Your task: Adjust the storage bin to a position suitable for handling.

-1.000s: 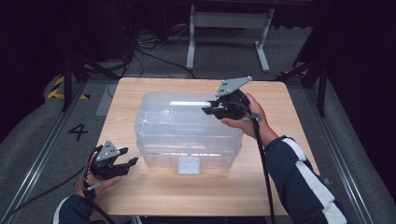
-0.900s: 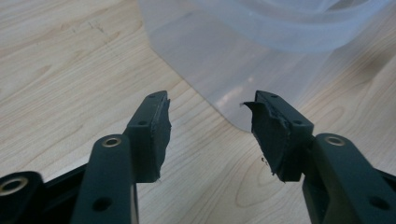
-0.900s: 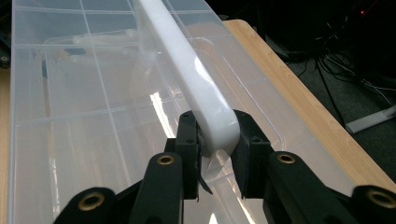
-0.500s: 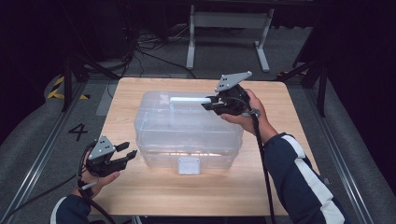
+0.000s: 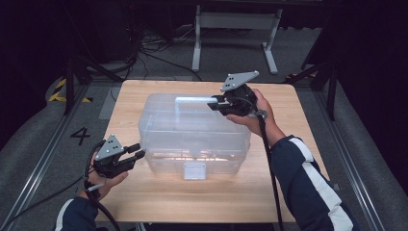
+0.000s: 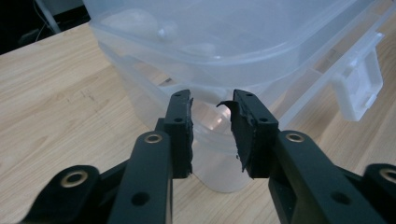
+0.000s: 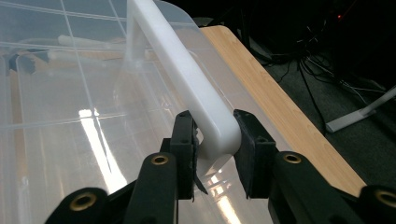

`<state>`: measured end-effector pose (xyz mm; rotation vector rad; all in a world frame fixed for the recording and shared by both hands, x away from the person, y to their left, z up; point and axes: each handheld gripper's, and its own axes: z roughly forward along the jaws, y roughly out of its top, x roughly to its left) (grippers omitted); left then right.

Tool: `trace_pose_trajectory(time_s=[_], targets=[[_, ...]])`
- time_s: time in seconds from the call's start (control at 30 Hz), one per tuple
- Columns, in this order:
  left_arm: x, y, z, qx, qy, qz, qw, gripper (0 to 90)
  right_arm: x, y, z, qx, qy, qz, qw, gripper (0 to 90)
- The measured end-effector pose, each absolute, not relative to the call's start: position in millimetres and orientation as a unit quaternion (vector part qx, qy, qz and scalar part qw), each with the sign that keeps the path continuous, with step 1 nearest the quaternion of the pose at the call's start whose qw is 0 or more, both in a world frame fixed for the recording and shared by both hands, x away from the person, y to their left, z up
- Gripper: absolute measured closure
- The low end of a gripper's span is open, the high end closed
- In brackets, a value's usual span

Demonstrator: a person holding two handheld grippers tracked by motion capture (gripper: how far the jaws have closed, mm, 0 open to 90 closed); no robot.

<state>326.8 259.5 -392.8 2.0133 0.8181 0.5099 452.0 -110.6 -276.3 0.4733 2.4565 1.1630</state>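
Note:
A clear plastic storage box with its lid on stands in the middle of the wooden table. A white handle runs along the lid's far side. My right gripper is shut on the right end of the handle, one jaw on each side, above the clear lid. My left gripper is open, level with the table, just off the box's near left corner. In the left gripper view the left gripper has nothing between its jaws, and the box stands just beyond. A white latch sits on its front wall.
The front latch faces the near edge of the table. A grey metal stand and cables lie on the floor behind the table. A rail and a painted "4" mark the floor at the left.
My left gripper has moved a little forward and right, closer to the box's near left corner. The right gripper stays on the handle, almost still.

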Motion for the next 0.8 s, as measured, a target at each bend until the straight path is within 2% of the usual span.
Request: trace_pose_trajectory(time_s=[0.3,0.53,0.8], targets=[[330,257,-393,0.810,0.331,0.204,0.439,78.4,450,-110,-277,0.170,0.872,0.414,0.199,69.9],[330,257,-396,0.809,0.332,0.210,0.437,85.0,446,-114,-280,0.180,0.866,0.420,0.204,62.2],[330,257,-396,0.810,0.333,0.212,0.434,86.2,437,-127,-275,0.187,0.853,0.429,0.230,55.1]])
